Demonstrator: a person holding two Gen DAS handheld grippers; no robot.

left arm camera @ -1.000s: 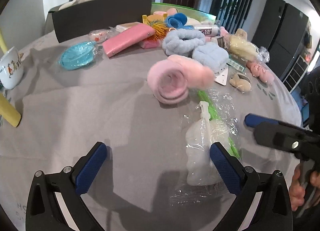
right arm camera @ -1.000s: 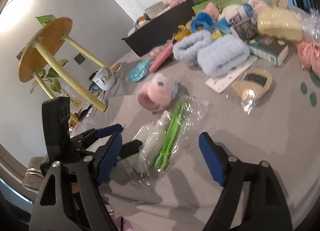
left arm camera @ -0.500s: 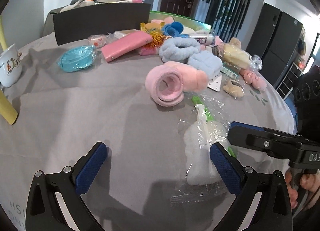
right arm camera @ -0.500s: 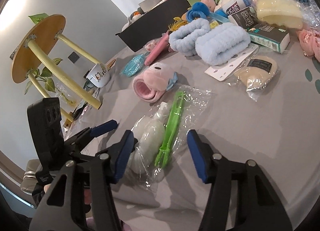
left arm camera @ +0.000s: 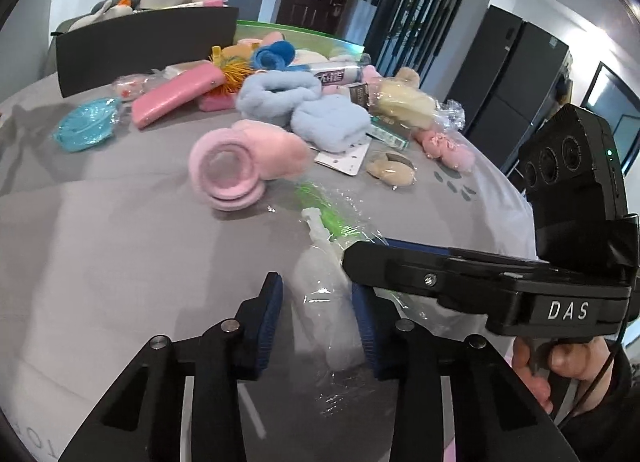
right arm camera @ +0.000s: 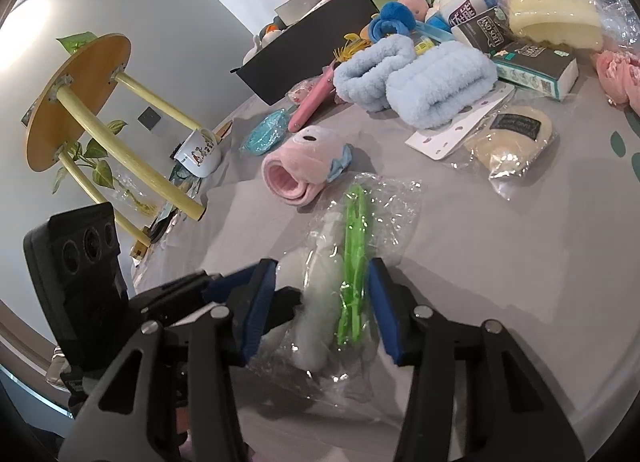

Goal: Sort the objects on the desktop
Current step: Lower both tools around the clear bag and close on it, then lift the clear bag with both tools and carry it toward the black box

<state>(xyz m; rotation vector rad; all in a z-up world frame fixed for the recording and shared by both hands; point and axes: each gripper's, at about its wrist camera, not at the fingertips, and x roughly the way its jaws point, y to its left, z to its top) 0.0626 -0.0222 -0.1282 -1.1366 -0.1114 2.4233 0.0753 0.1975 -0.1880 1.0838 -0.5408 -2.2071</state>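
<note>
The left tongs (left arm camera: 316, 322) have just been closing and now stand narrow, their blue pads (left arm camera: 267, 322) on either side of the lower end of the clear plastic packet (left arm camera: 324, 302). The right-hand pad looks to be against the film; on the left a thin gap shows, so a firm clamp cannot be told. The right tongs (right arm camera: 324, 304) have also been closing and sit partly apart around the same packet, its white soft thing (right arm camera: 316, 302) and green plastic piece (right arm camera: 352, 262) lying between the pads. The green piece is just beside the right-hand pad; whether that pad presses the film cannot be told.

The packet lies on the grey counter (left arm camera: 120, 254), at 6 o'clock in both wrist views, its top end pointing toward 12. At 12 o'clock from it rests the pink plush roll (left arm camera: 236, 166), and beyond that, the pale blue fluffy bands (left arm camera: 304, 110). A turquoise wrapped dish (left arm camera: 86, 126) lies toward 10 o'clock in the left view, with a pink case (left arm camera: 176, 96) beside it. In the left view the right tongs' black body reaches in from 3 o'clock, a hand (left arm camera: 560, 366) on its grip.

A second ago the left tongs stood wide open, with only the right-hand pad near the packet; now both pads flank it. The right tongs were much wider then, and their black body lay farther toward 3 o'clock in the left view. The packet lies where it did.
</note>
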